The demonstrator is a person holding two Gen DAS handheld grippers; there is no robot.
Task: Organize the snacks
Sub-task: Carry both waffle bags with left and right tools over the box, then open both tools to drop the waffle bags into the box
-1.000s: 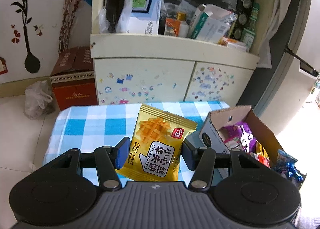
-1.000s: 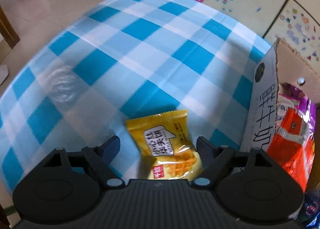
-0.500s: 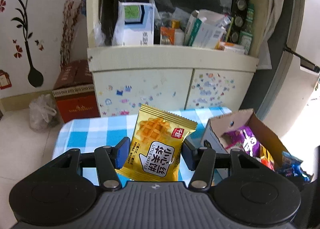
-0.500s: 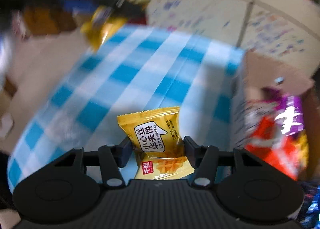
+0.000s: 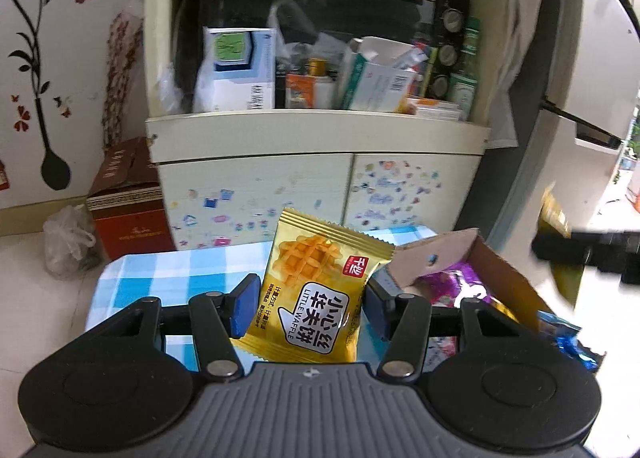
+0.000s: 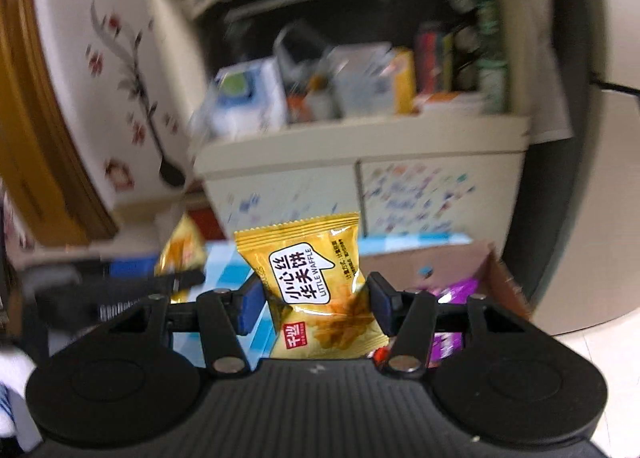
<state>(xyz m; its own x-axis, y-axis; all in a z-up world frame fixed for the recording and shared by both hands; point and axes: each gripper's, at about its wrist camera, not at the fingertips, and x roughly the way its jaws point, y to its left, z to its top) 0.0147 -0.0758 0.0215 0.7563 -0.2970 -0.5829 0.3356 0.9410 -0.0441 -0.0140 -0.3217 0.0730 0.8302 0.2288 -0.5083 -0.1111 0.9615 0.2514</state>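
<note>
Left gripper (image 5: 306, 308): clamped on a yellow foil waffle packet (image 5: 316, 294), raised above the blue-checked tablecloth (image 5: 180, 278)
Right gripper (image 6: 312, 306): pinching a second yellow waffle packet (image 6: 316, 290), beside the open cardboard snack box (image 6: 500, 286)
Handling: judged light, crinkly, slippery, crushable; best held mid-body

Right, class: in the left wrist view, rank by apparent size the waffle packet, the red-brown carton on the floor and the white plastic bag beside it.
1. Waffle packet, though nearness to the camera inflates it.
2. Red-brown carton.
3. White plastic bag.

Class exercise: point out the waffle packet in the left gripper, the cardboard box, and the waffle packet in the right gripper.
left waffle packet (image 5: 316, 298), left wrist view, label
cardboard box (image 5: 512, 278), left wrist view, inner wall
right waffle packet (image 6: 308, 278), right wrist view, label
</note>
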